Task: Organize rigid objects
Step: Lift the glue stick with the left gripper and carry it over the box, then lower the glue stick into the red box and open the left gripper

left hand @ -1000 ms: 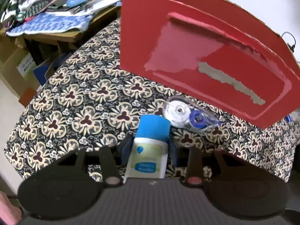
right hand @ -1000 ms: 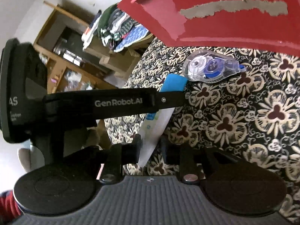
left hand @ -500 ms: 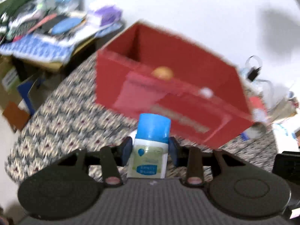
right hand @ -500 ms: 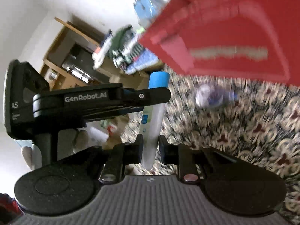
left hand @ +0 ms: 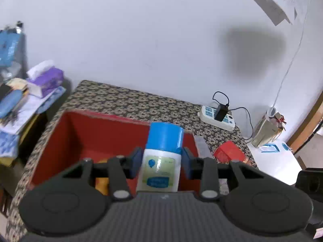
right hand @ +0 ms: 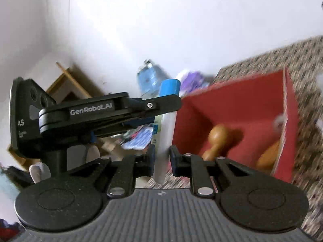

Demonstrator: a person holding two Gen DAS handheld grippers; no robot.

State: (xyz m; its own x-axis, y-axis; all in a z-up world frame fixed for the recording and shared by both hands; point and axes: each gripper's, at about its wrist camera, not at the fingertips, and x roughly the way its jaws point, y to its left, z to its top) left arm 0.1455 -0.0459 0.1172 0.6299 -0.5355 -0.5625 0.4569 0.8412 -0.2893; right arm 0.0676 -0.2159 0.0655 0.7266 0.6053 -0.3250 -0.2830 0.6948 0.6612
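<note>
The left gripper [left hand: 161, 161] was clenched on the wide faces of a blue-capped glue bottle [left hand: 159, 171], and the right gripper [right hand: 163, 161] pinched its thin lower edge. The bottle's long axis ran upright, cap toward 12 o'clock. The open red box [left hand: 90, 137] lay just beyond, from 10 to 12 o'clock, likely the drop target.

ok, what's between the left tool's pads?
A blue-capped white bottle, upright, clamped by the left tool. The left wrist view shows it.
</note>
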